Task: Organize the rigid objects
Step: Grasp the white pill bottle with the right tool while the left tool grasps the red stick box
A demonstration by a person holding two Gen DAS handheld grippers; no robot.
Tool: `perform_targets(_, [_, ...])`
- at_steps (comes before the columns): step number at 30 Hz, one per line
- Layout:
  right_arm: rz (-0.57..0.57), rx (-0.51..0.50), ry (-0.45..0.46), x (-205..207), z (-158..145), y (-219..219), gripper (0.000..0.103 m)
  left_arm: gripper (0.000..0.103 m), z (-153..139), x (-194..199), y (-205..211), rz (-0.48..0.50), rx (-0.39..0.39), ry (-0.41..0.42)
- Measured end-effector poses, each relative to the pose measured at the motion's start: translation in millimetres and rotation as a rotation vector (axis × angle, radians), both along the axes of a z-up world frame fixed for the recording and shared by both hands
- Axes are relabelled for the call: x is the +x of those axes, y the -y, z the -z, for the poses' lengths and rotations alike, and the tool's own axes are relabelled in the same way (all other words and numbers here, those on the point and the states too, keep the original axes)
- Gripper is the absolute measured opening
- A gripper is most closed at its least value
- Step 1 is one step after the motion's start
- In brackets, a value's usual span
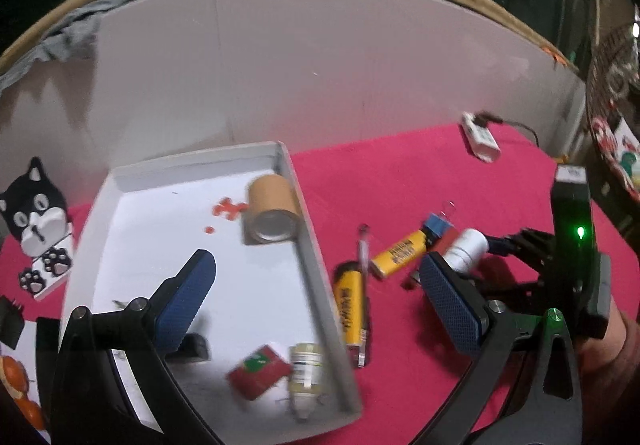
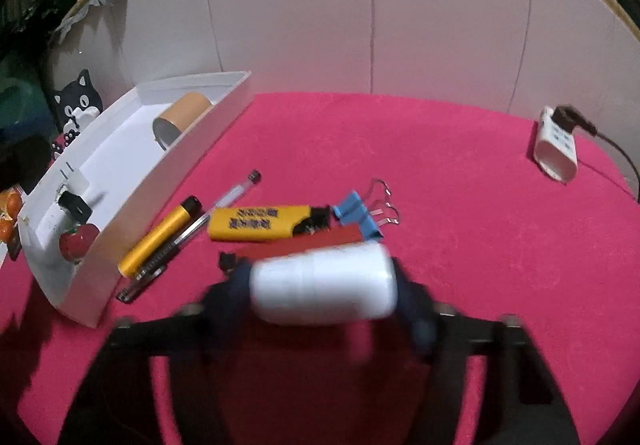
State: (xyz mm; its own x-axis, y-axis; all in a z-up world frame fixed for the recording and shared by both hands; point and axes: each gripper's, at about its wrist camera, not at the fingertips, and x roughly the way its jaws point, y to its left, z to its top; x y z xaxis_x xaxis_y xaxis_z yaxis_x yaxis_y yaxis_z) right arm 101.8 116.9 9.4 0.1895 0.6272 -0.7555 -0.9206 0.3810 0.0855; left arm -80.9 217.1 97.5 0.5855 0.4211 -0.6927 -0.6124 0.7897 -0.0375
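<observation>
My right gripper (image 2: 322,285) is shut on a white bottle (image 2: 322,285), held sideways just above the pink cloth; it also shows in the left wrist view (image 1: 466,247). My left gripper (image 1: 316,301) is open and empty over the right wall of the white tray (image 1: 316,277). In the tray lie a brown tape roll (image 1: 272,211), a red box (image 1: 260,371), a small clear bottle (image 1: 306,369) and a black piece (image 2: 76,207). On the cloth lie two yellow lighters (image 2: 260,227) (image 2: 160,237), a pen (image 2: 192,229), a blue binder clip (image 2: 358,215) and a red flat piece (image 2: 304,245).
A white power strip (image 2: 556,149) with a black plug lies at the far right. A black-and-white cat figure (image 1: 34,205) stands left of the tray. A white backboard (image 2: 360,25) walls the far side. Orange objects (image 1: 18,385) sit at the left edge.
</observation>
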Motion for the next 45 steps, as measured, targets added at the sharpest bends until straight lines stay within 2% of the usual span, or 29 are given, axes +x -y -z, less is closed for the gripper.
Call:
perform_targets(4, [0.055, 0.018, -0.044, 15, 0, 30, 0.062, 0.103, 13, 23, 19, 0.088, -0.027, -0.049])
perform_targets(7, [0.130, 0.040, -0.082, 32, -1, 60, 0.062, 0.103, 26, 49, 43, 0.193, -0.026, -0.116])
perform_targets(10, [0.193, 0.074, -0.123, 45, -1, 91, 0.062, 0.096, 40, 74, 59, 0.259, -0.031, -0.170])
perform_targets(13, [0.218, 0.107, -0.165, 52, -1, 106, 0.062, 0.094, 53, 92, 61, 0.253, -0.063, -0.227])
perform_targets(20, [0.226, 0.143, -0.211, 55, -3, 109, 0.062, 0.094, 72, 107, 50, 0.213, -0.079, -0.325])
perform_targets(23, [0.228, 0.166, -0.243, 58, -2, 112, 0.062, 0.094, 81, 116, 43, 0.225, -0.118, -0.339])
perform_targets(26, [0.231, 0.177, -0.259, 59, -2, 114, 0.062, 0.092, 82, 127, 44, 0.247, -0.099, -0.339])
perform_targets(28, [0.232, 0.179, -0.264, 60, -2, 114, 0.062, 0.078, 80, 134, 45, 0.279, -0.105, -0.329])
perform_targets(30, [0.232, 0.181, -0.267, 60, -1, 115, 0.062, 0.057, 77, 138, 49, 0.308, -0.110, -0.326])
perform_targets(31, [0.233, 0.182, -0.268, 61, -1, 115, 0.062, 0.051, 75, 139, 52, 0.324, -0.091, -0.331])
perform_targets(34, [0.229, 0.182, -0.271, 61, -1, 115, 0.062, 0.026, 72, 138, 64, 0.351, 0.001, -0.360])
perform_targets(35, [0.226, 0.178, -0.267, 60, -2, 114, 0.062, 0.022, 72, 135, 67, 0.348, 0.021, -0.364])
perform_targets(39, [0.210, 0.165, -0.240, 53, -4, 113, 0.062, 0.017, 70, 125, 72, 0.327, 0.053, -0.342])
perform_targets(45, [0.246, 0.199, -0.189, 44, -21, 122, 0.062, 0.017, 45, 100, 81, 0.282, 0.022, -0.193])
